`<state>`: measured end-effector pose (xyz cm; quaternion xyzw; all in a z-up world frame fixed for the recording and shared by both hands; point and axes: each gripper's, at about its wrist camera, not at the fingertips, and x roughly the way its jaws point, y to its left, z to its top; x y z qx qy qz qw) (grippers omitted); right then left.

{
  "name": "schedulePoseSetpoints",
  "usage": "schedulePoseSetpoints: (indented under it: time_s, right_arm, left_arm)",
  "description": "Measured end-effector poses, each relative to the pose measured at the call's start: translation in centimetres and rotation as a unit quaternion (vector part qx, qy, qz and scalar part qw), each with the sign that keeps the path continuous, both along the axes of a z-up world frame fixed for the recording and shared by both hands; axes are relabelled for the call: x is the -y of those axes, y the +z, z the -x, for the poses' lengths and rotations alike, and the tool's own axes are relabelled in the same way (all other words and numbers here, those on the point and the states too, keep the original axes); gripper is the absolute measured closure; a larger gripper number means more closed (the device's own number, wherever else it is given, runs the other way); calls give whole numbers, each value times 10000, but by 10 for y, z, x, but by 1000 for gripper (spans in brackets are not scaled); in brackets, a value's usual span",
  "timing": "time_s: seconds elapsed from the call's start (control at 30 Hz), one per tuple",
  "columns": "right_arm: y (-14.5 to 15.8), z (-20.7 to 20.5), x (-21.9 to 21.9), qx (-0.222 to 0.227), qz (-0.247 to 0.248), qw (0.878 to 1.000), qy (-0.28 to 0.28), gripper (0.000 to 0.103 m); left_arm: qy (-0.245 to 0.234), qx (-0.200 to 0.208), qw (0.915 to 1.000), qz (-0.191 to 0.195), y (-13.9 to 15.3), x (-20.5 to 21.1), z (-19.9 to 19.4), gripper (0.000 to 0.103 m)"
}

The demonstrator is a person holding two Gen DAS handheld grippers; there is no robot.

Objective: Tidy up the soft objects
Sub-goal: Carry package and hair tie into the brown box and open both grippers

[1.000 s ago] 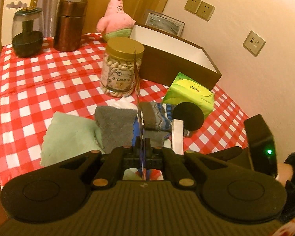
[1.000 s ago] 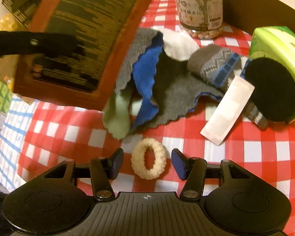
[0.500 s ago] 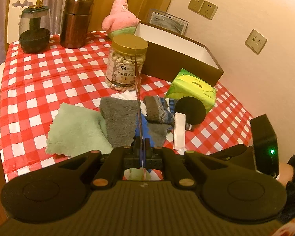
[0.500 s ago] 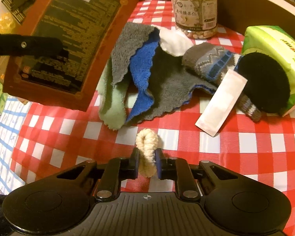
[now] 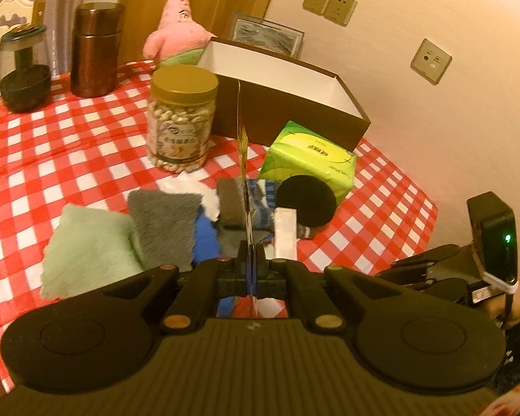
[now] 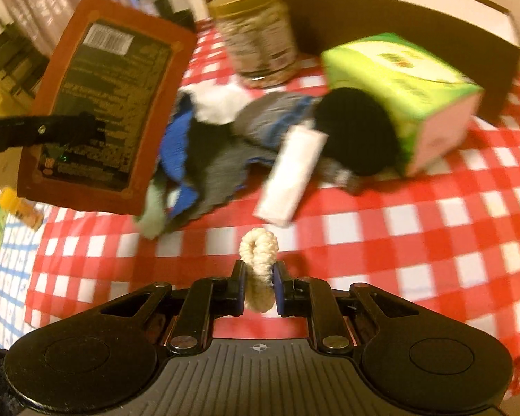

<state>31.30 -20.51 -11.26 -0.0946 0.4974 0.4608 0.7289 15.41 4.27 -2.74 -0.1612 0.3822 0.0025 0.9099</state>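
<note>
My right gripper (image 6: 258, 282) is clenched on the cream hair tie (image 6: 258, 270). The fuzzy ring is squeezed flat between both pads and its upper loop bulges out above the fingertips. It hangs over the red-and-white checked tablecloth (image 6: 416, 242), near the table's front edge.

My left gripper (image 5: 251, 260) is closed on a thin flat card (image 5: 242, 145), seen edge-on in the left wrist view. In the right wrist view the same card shows its dark printed face with an orange border, held tilted above the cloth pile.

The cloth pile lies in the middle of the table:
- a pale green towel (image 5: 86, 246) on the left;
- a grey towel (image 5: 163, 225) overlapping it;
- a blue cloth (image 5: 206, 239) beside the grey one;
- a patterned sock (image 5: 260, 204) further right.

A white strip (image 6: 289, 176) rests against a black round pad (image 6: 360, 131), which leans on the green tissue pack (image 6: 398, 76). An open brown box (image 5: 294, 104) stands behind, next to a jar of nuts (image 5: 182, 121). A pink plush star (image 5: 176, 38) sits at the box's far corner.
</note>
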Motion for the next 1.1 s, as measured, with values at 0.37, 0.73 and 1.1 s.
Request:
schedulePoseSetpoints:
  time_s: [0.37,0.73,1.1]
  right_arm:
    - [17,-74,80,328,99,9937,-1064,86]
    - [50,-168,128,755,-176,9838,-1618,86]
    - [80,-260,110,1141,-697,9798,-1488,86]
  left_arm:
    - [-135,33,9998,-160,3,20,-47,103]
    - [59,179,9983,-557,18,22,-113,103]
    - [315,575,9935,-932,46,11,-204,103]
